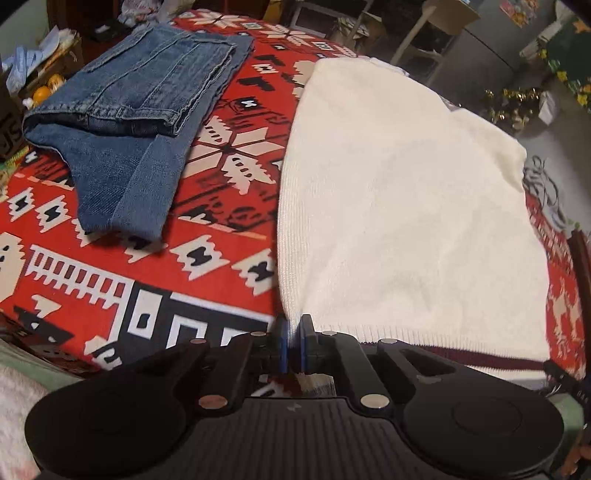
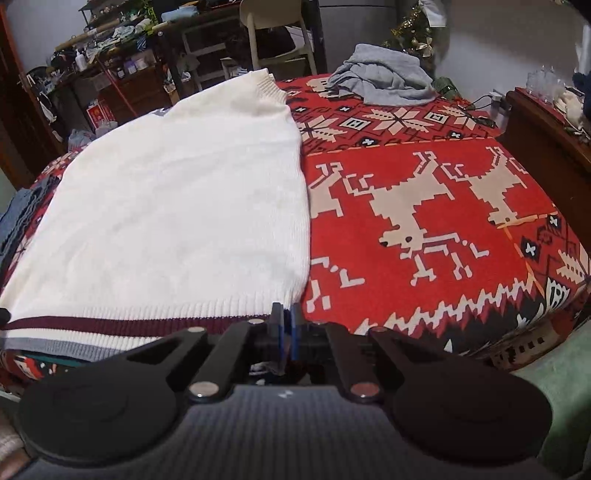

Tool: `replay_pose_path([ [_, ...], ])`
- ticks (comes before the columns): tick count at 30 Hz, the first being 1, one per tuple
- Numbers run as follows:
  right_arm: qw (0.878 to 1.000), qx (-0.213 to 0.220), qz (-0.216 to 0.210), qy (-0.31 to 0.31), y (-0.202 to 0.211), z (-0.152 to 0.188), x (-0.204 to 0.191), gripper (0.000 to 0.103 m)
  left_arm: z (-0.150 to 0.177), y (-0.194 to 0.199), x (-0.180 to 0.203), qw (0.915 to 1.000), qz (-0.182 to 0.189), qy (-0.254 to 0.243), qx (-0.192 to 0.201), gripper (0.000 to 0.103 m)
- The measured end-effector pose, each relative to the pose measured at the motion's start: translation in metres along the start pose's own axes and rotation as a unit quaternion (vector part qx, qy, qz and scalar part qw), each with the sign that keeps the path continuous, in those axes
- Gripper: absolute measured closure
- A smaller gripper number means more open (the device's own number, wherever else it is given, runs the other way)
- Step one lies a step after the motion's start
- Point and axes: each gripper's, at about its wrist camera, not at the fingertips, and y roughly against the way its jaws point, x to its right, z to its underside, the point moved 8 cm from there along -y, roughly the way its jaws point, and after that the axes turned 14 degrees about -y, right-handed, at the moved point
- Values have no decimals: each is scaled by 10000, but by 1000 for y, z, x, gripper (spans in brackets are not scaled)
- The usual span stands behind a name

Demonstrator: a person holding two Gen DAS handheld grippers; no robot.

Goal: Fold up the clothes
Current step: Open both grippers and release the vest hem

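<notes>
At the near edge of the bed, the left gripper (image 1: 293,325) has its two blue-lined jaws pressed almost together on the near left corner of the white sweater (image 1: 399,206), where the ribbed hem meets the side seam. The right gripper (image 2: 284,314) does the same at the other near corner of the white sweater (image 2: 177,206): its jaws are narrow and the knit hem is pinched between them. The hem runs along the near edge of the bed between the two grippers, and it carries a dark red stripe (image 2: 110,325) and under it a grey band (image 2: 66,349). The sweater lies flat on a red patterned blanket (image 2: 424,184) with white deer and snowflake shapes, and its body goes from the near edge toward the far edge, where the ribbed collar (image 2: 267,86) is seen. In the left wrist view the red patterned blanket (image 1: 147,295) is bare just beside the sweater, and farther to the left, apart from the sweater, lie folded blue jeans (image 1: 140,110). In the right wrist view, a crumpled grey garment (image 2: 384,81) lies near the far edge of the bed, well apart from the sweater. Beyond the bed stand a pale chair (image 2: 273,33) and cluttered shelves (image 2: 110,48), and at the right side of the bed is a dark wooden cabinet (image 2: 546,140).
</notes>
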Motion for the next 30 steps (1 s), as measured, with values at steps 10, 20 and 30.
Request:
replay_pose_path([
  [10, 9995, 131, -89, -256, 2, -5, 7, 88, 5, -2, 9, 9998, 12, -196, 54, 90],
  [20, 9981, 379, -171, -450, 17, -14, 8, 80, -1, 16, 4, 9992, 6, 13, 410, 66],
  [30, 9948, 418, -548, -749, 27, -21, -4, 77, -36, 43, 11, 9916, -261, -415, 1197, 53],
])
